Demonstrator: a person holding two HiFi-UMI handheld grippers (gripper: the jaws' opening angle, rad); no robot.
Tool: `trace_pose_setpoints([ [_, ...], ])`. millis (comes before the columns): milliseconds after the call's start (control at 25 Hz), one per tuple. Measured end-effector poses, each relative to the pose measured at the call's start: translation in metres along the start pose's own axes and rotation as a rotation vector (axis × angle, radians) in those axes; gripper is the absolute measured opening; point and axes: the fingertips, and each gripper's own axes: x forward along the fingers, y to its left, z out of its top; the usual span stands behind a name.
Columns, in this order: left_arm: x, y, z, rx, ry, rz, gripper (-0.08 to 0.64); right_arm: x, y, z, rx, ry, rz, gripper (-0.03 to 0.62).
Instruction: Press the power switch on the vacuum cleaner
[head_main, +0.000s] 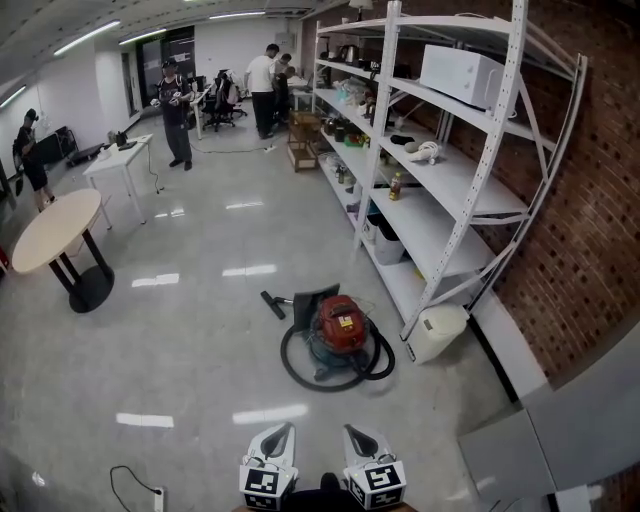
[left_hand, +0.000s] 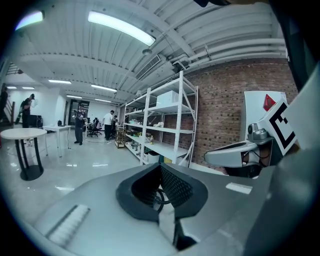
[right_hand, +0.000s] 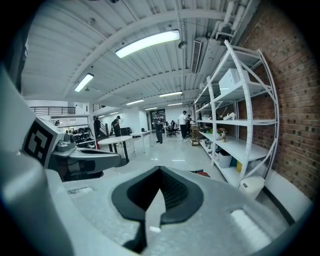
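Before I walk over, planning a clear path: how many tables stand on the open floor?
2: a round table at left, a white rectangular table beyond it. Desks farther back may be hidden.

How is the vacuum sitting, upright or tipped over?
Upright: the red vacuum sits on its base on the floor, top facing up, hose looped around it.

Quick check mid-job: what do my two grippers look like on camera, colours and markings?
The left gripper and right gripper match: pale grey-white moulded shells that taper to a point. Black ribbed pads line the inside of the jaws. Each gripper carries a white cube printed with black square markers.
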Motion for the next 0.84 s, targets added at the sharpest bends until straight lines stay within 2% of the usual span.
trace_pose_setpoints([
  [200, -0.004, 0.001, -0.004, 0.01, 0.006, -0.012, 0.015, -0.005, 0.005, -0.001, 0.005, -0.006, -0.023, -0.009],
  [400, -0.005, -0.002, -0.003, -0.011, -0.009, -0.062, 0.015, -0.005, 0.008, -0.003, 0.01, -0.009, -0.048, -0.009],
  [840, -0.007, 0.005, -0.004, -0.009, -0.011, -0.072, 0.015, -0.001, 0.014, 0.0, 0.006, -0.017, -0.057, -0.009],
])
